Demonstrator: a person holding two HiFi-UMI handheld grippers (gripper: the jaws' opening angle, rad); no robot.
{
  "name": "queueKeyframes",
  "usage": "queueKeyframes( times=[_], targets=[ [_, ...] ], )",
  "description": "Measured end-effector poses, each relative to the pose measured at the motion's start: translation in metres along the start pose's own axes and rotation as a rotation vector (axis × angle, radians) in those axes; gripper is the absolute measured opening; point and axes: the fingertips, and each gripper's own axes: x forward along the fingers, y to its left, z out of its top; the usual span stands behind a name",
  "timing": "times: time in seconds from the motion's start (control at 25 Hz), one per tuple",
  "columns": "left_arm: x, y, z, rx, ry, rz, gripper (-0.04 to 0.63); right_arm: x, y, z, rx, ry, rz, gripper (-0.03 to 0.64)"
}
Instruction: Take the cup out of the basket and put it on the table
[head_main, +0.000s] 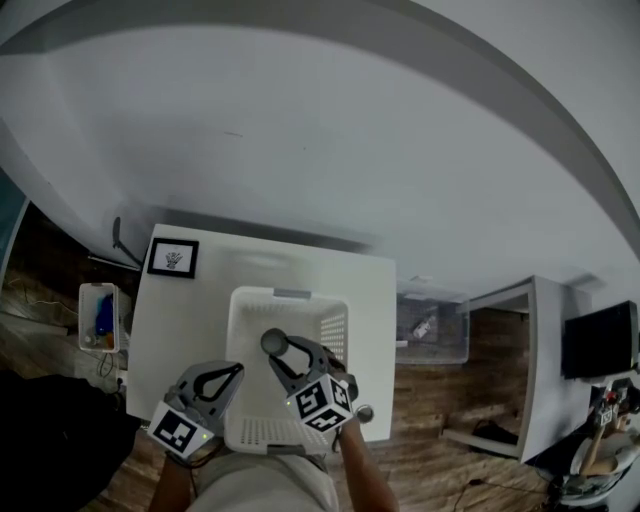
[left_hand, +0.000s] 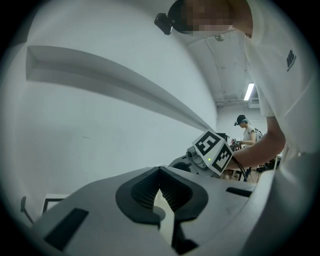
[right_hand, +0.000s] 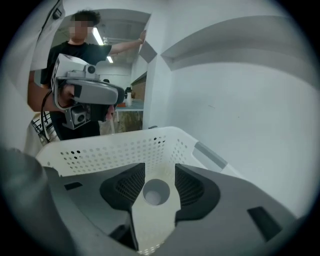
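Note:
A white perforated basket stands on the white table, near its front edge. A small grey cup stands upright inside it. In the right gripper view I look down into the cup's round mouth, against the basket's wall. My right gripper is over the basket, jaws apart with the cup between the pads; I see no pad pressing on it. My left gripper hovers left of the basket, fingertips together and nothing in it.
A framed black-and-white marker card lies at the table's back left corner. A small round grey object sits at the front right corner. Clear bins stand on the wooden floor to the left and right. A white wall lies behind.

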Motion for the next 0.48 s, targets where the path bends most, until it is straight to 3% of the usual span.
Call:
queueKeyframes(
  times=[0.48],
  targets=[
    [0.006, 0.005, -0.005, 0.033, 0.020, -0.009, 0.002, 0.044, 0.013, -0.034, -0.179, 0.206, 0.156, 0.273]
  ],
)
